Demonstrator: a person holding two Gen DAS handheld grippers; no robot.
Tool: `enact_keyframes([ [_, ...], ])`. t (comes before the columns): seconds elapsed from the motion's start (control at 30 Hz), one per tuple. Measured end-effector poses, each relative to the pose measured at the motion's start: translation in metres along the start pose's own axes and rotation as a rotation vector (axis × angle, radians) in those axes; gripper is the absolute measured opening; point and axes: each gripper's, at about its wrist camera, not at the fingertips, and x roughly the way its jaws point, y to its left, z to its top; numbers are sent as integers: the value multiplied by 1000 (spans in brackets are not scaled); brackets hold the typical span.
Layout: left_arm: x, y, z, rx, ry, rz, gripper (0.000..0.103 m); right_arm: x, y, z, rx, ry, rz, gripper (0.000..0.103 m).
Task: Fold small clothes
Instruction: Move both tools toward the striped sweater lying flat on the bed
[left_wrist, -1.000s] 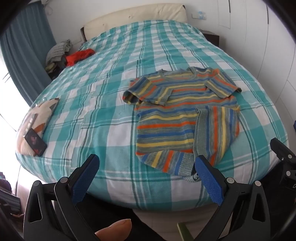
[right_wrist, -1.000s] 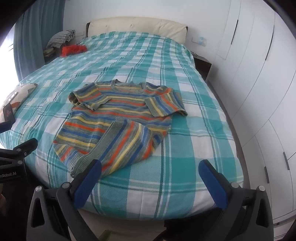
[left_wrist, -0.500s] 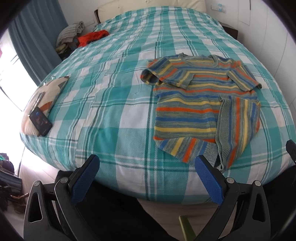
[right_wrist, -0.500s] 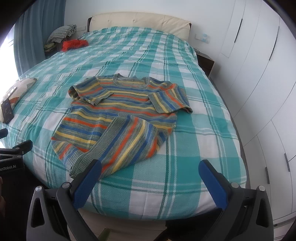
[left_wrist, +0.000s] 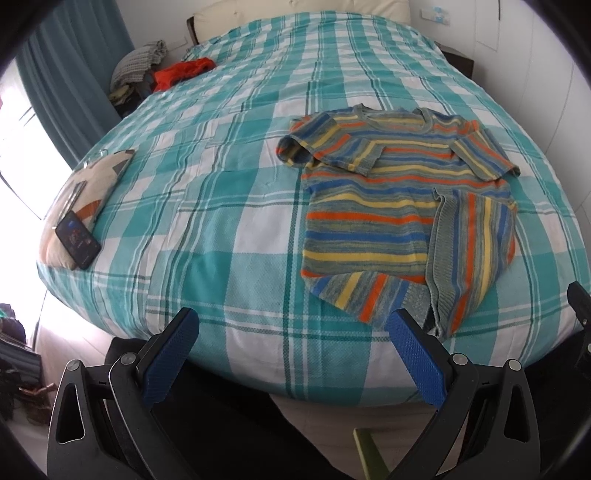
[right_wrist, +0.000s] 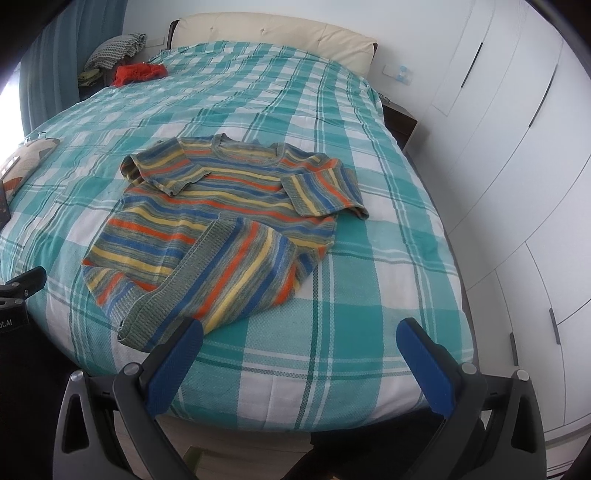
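One striped knit sweater (left_wrist: 402, 206) lies flat on the checked bed (left_wrist: 229, 206) near its foot edge, both sleeves already crossed over the chest and its right hem corner turned up onto the body. It looks soft, light and limp, likely to sag and stretch, so the ribbed hem is the best hold. The left tool (left_wrist: 295, 350) and right tool (right_wrist: 299, 354) each gape wide, holding and touching nothing.

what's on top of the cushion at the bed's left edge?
A dark phone lies on the near end of the cushion, screen up. A thin strip-like item sits farther along; too blurred to identify. The cushion's underside is hidden against the bedspread.
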Motion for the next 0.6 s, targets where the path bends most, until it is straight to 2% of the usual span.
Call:
enact_keyframes([
  [0.6,5,-3,-8,-2,15,-12,103,4,0,-2,-16,22,-17,103],
])
